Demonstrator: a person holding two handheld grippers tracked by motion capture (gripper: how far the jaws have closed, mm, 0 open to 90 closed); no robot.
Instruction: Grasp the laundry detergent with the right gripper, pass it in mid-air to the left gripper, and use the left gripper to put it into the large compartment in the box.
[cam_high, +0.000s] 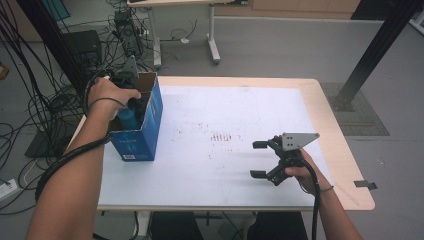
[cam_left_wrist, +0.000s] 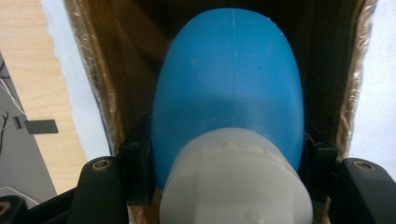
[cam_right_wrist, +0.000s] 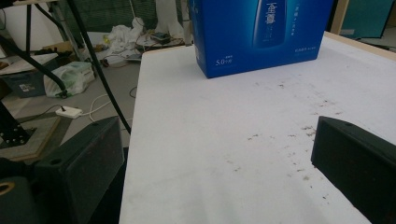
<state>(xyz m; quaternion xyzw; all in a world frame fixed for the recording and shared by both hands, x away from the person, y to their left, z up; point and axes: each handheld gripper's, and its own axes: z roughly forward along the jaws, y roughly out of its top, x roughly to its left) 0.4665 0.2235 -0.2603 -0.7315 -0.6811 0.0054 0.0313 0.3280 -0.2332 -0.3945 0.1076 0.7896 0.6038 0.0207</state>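
We're mid-drop: left gripper (cam_high: 131, 102) pinching the blue bottle (cam_left_wrist: 229, 93) down inside the open blue box (cam_high: 150, 125) at the table's (cam_high: 240, 110) far left, right gripper (cam_high: 265, 160) idle near right with jaws spread, next probably lower straight, then let go.

Overhead faces forward-down; right gripper view shares box (cam_right_wrist: 261, 35).
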